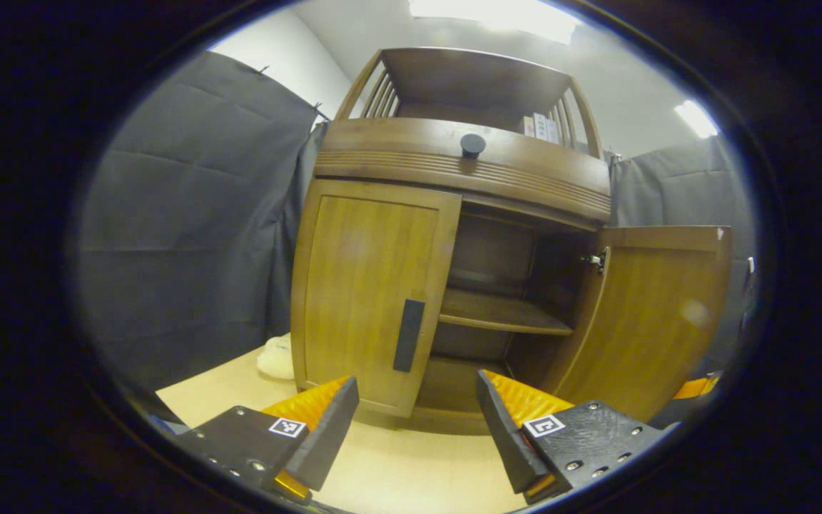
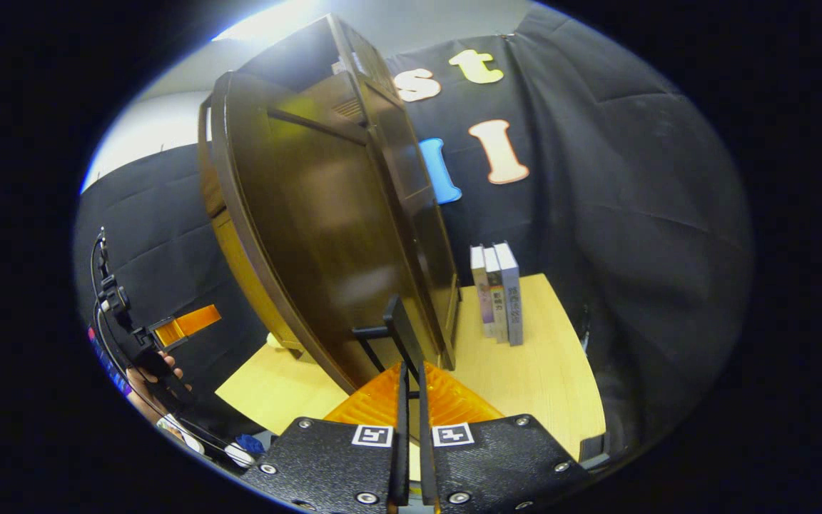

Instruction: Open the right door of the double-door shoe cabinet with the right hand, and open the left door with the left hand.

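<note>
Shoe cabinet [image 1: 454,171] stands on the light wood tabletop [image 1: 397,464], dead ahead in the left gripper view; right door [image 1: 650,314] is swung well out, inner shelf [image 1: 500,314] exposed; left door [image 1: 372,293] looks flush shut, its dark vertical handle [image 1: 409,335] on the inner edge, untouched.

Right gripper [image 2: 411,378]: fingers drawn together, almost no gap, pinched on the right door's dark handle [image 2: 400,332]; the door panel [image 2: 325,235] fills the middle of the right gripper view, seen edge-on. Left gripper [image 1: 418,400]: fingers wide apart, empty, short of the cabinet; the handle sits above the gap and a little toward its own left finger.

So, my read: right half effectively done, left door not yet started.

Risks from here:
- left gripper is low and slightly off the handle; closing from there would catch door face or air; needs lift and a small shift first
- handle is thin and flat; a shallow pinch could slip when the pull starts
- pulling straight back instead of along the hinge arc could drag the cabinet on the tabletop
- right gripper is clamped on the open door; any drift of that hand pushes the door farther or pulls it back
- three upright books [image 2: 496,293] stand on the tabletop beyond the right door; overswing may knock them

Also a pale lump [image 1: 277,357] at the cabinet's left foot; cannot tell what it is.
</note>
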`<action>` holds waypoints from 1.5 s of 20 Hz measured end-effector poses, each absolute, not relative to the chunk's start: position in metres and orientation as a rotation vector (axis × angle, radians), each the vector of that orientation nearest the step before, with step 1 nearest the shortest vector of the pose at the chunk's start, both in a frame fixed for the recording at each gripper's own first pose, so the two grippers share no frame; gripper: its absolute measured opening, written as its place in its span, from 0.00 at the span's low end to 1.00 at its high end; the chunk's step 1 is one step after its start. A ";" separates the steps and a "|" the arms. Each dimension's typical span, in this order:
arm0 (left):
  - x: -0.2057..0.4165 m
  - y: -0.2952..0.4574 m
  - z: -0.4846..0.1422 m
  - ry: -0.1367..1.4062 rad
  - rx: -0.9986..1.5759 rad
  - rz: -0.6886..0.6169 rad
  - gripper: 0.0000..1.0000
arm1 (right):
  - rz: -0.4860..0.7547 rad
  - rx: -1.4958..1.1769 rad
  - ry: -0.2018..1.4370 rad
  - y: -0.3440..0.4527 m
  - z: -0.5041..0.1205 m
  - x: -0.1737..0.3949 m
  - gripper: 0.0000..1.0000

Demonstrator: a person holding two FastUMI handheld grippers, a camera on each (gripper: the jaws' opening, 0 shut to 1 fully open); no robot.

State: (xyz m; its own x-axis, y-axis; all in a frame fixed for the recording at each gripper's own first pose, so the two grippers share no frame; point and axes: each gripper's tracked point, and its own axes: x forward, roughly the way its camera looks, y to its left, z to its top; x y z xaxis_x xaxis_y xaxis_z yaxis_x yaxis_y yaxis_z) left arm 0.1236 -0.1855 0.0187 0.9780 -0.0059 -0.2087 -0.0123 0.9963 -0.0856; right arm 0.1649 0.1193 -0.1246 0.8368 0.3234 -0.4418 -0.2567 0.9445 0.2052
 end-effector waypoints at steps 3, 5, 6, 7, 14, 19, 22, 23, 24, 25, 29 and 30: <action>0.166 -0.169 0.015 0.224 -0.041 -0.046 0.99 | 0.110 0.210 0.487 0.094 -0.128 0.142 0.04; 0.193 -0.166 0.007 0.234 -0.019 -0.086 0.99 | -0.006 0.238 0.468 0.080 -0.125 0.127 0.02; 0.202 -0.167 0.006 0.235 -0.008 -0.110 0.99 | -0.057 0.241 0.447 0.075 -0.120 0.121 0.00; 0.215 -0.168 0.004 0.234 0.009 -0.126 0.99 | -0.104 0.238 0.423 0.072 -0.115 0.117 0.03; 0.276 -0.173 -0.018 0.199 0.080 -0.165 0.98 | -0.349 0.142 0.319 0.064 -0.095 0.072 0.78; 0.305 -0.173 -0.051 0.221 0.103 -0.141 0.79 | -0.431 0.224 0.272 0.081 -0.091 0.054 0.92; 0.319 -0.182 -0.057 0.215 0.086 -0.190 0.57 | -0.457 0.217 0.281 0.080 -0.103 0.045 0.95; 0.323 -0.183 -0.060 0.221 0.091 -0.189 0.50 | -0.456 0.215 0.298 0.082 -0.107 0.043 0.95; 0.321 -0.185 -0.061 0.228 0.090 -0.179 0.43 | -0.452 0.215 0.304 0.084 -0.109 0.043 0.96; 0.322 -0.187 -0.058 0.215 0.081 -0.172 0.36 | -0.447 0.214 0.298 0.088 -0.109 0.045 0.92; 0.319 -0.189 -0.065 0.221 0.094 -0.171 0.33 | -0.420 0.229 0.301 0.103 -0.117 0.055 0.95; 0.319 -0.189 -0.066 0.216 0.086 -0.181 0.31 | -0.403 0.233 0.307 0.109 -0.119 0.060 0.95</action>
